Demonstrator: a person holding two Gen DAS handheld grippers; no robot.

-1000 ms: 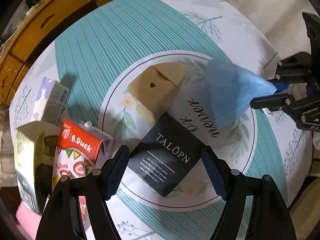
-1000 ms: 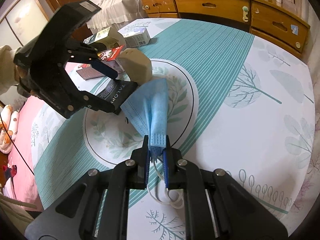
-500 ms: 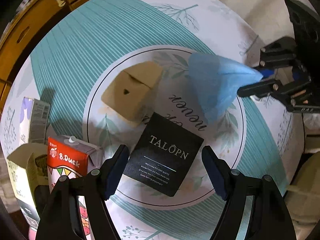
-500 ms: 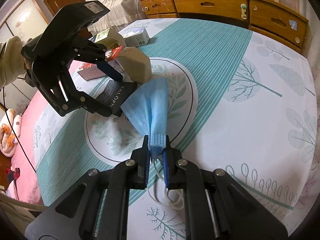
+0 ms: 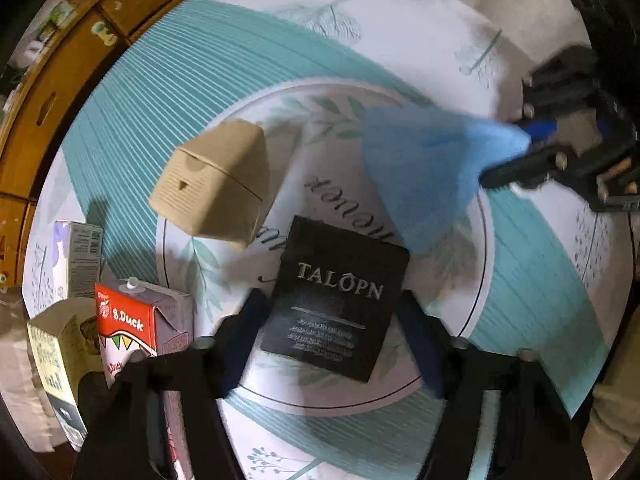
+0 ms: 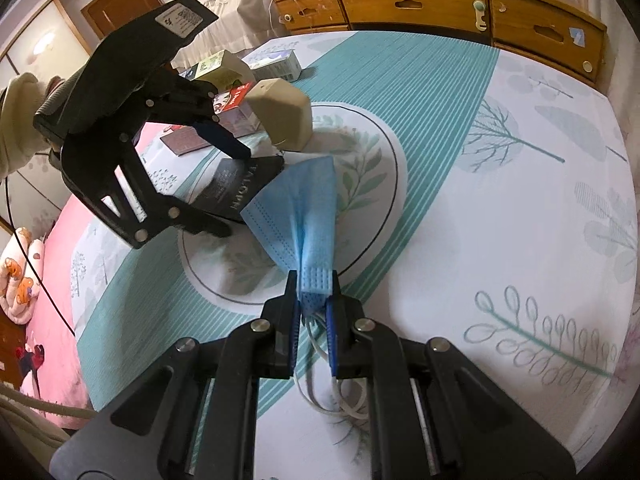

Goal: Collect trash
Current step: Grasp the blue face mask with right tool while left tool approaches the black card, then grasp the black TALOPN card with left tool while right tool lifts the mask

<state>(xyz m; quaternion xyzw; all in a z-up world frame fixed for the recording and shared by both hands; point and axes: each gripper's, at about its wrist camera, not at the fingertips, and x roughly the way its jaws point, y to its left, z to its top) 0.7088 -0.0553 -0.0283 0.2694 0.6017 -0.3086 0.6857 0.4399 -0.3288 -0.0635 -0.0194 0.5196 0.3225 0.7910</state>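
Note:
A black "TALOPN" packet [image 5: 340, 300] sits between the fingers of my left gripper [image 5: 330, 308], which points straight down at the round tablecloth print. The jaws are closing and both pads touch the packet's side edges. From the right wrist view the packet [image 6: 236, 188] is tilted up off the cloth in the left gripper [image 6: 231, 194]. My right gripper [image 6: 314, 304] is shut on the folded end of a blue face mask [image 6: 304, 216]; the mask's white ear loops [image 6: 332, 396] hang below the jaws. The mask [image 5: 432, 168] fans out toward the packet.
A tan box [image 5: 216, 188] stands just beyond the packet. A red "8.Duck" carton [image 5: 128, 320], a cream box [image 5: 56, 344] and a white-purple box [image 5: 76, 256] crowd the table's left edge. A wooden dresser [image 6: 440, 4] lines the far side; pink bedding [image 6: 52, 260] lies left.
The left gripper rose and rolled a little, and its fingers came in onto the black packet, which now tilts up off the cloth. The right gripper and the mask stayed put.

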